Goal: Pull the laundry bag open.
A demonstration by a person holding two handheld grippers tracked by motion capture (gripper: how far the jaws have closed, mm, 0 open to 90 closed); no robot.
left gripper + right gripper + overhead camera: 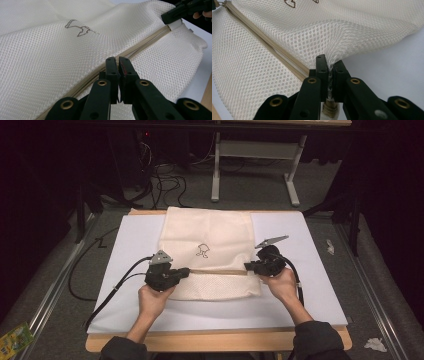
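While 1 mesh bag (pixel 210 255) (cream) lies flat, 2 grippers, left gripper (pixel 184 272) and right gripper (pixel 248 266), clamp its zipper (pixel 216 271) ends.

Cream mesh-cloth bag (pixel 50 65) with a woven tan zipper (pixel 277 51); matt white table cover (pixel 135 235).

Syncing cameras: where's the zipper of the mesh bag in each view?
High view: zipper runs across the mesh bag between both grippers.
Left gripper view: diagonal, bottom left to upper right.
Right gripper view: diagonal, top left down to the jaws.
Shared landmark: brown drawing on the bag.
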